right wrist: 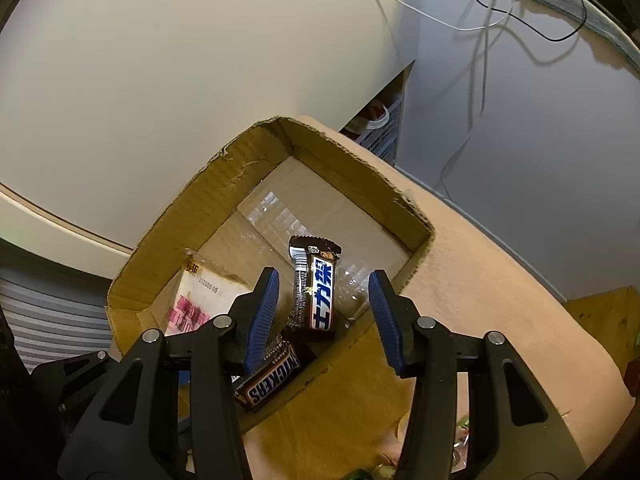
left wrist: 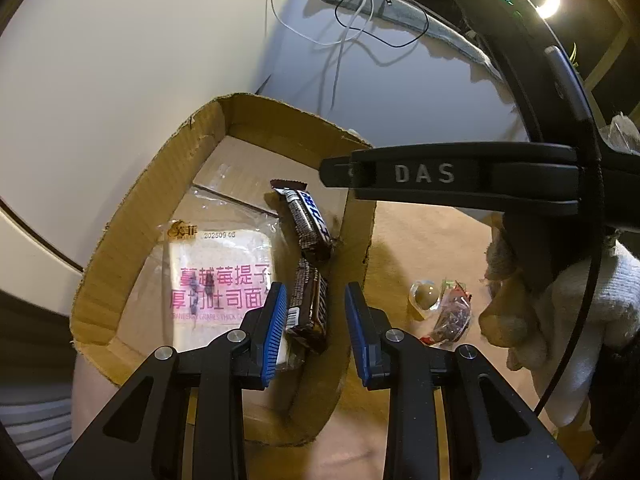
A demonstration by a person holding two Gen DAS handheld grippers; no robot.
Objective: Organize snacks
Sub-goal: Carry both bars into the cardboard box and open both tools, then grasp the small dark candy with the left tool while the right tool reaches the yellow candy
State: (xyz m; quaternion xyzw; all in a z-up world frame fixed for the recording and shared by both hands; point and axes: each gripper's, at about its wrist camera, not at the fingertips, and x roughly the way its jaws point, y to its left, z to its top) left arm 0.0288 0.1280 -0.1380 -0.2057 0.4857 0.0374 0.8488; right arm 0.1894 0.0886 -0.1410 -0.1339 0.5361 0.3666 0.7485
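Observation:
A cardboard box (left wrist: 120, 248) (right wrist: 180, 220) holds a flat bread packet with pink lettering (left wrist: 224, 276) (right wrist: 196, 300) and two Snickers bars. One bar, with blue Chinese lettering (right wrist: 320, 296) (left wrist: 308, 220), lies against the box's right wall. My right gripper (right wrist: 322, 312) hangs open over it, and its pads touch nothing. The other bar (left wrist: 312, 308) (right wrist: 272, 380) lies nearer the front. My left gripper (left wrist: 316, 320) stands open above that bar, with a gap on the right side.
On the brown tabletop right of the box lie a round wrapped sweet (left wrist: 424, 294) and a small clear packet with red print (left wrist: 452, 316). A white-gloved hand (left wrist: 580, 312) holds the right gripper. Cables (right wrist: 488, 20) hang on the wall behind.

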